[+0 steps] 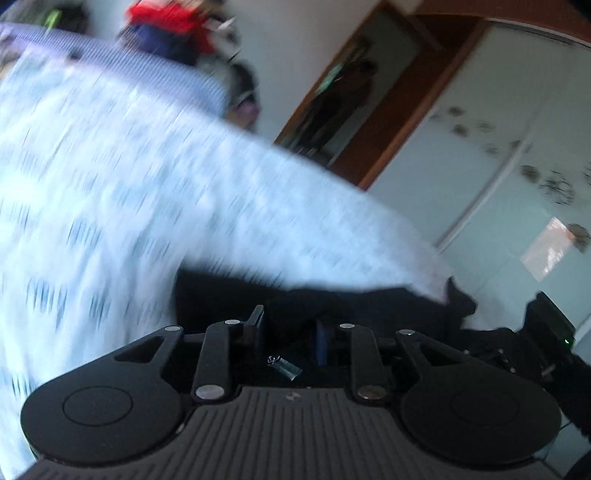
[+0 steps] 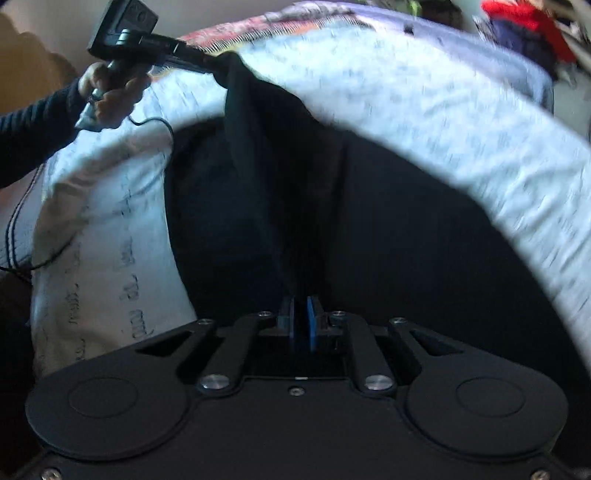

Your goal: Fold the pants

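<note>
The black pants [image 2: 388, 229] hang stretched between both grippers above a bed with a white printed sheet [image 2: 424, 96]. In the right wrist view my right gripper [image 2: 301, 317] is shut on a fold of the pants fabric, blue pads nearly together. The left gripper [image 2: 207, 64] shows at upper left, held by a hand, shut on another edge of the pants. In the left wrist view my left gripper [image 1: 288, 332] has the dark pants [image 1: 332, 306] bunched between its fingers; the right gripper's body [image 1: 546, 325] is at the right edge.
The bed sheet [image 1: 129, 192] fills the left of the left wrist view. A wooden-framed doorway [image 1: 354, 92] and a pale wardrobe [image 1: 498, 147] stand behind. A pile of red and dark clothes [image 2: 524, 26] lies at the bed's far end. A cable [image 2: 155, 122] trails from the left handle.
</note>
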Motion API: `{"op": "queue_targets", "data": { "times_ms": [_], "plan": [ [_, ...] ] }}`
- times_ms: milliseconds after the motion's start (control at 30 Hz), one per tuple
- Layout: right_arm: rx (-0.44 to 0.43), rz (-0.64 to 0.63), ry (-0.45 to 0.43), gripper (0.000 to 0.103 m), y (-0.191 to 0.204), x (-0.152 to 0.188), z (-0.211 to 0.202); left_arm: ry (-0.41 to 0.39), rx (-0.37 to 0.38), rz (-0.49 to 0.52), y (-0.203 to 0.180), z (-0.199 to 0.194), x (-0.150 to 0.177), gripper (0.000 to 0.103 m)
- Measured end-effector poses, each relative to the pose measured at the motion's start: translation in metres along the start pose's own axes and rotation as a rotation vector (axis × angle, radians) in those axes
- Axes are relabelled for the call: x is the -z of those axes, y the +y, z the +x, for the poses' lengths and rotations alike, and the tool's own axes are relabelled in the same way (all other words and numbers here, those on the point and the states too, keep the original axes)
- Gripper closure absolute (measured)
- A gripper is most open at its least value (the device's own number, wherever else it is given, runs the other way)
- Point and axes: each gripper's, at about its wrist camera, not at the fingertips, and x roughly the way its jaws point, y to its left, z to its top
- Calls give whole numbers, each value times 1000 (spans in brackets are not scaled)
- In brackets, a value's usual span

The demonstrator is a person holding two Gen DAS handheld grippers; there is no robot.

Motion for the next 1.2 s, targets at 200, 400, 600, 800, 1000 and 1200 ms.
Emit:
{"op": "queue_targets", "data": {
  "times_ms": [200, 400, 600, 800, 1000, 1200],
  "plan": [
    [-104, 233, -60, 70, -13, -2, -10, 30, 8, -70, 6, -10, 13, 53],
    [-197, 594, -263, 26, -33, 18, -40, -42, -46, -223, 9, -59, 26, 37],
    [-431, 973, -392, 18, -36, 25, -27, -229, 21, -608, -17, -66, 52, 6],
    [-361, 943, -385, 18, -20, 20, -27, -167, -3, -793, -26, -28, 71, 6],
    [-226, 1112, -452, 18, -45, 70, -59, -142, -97, -819, -19, -8, 52, 11],
    [-99, 1293, -506, 18, -68, 117, -87, -44, -222, -677, -32, 14, 44, 65]
  ]
}}
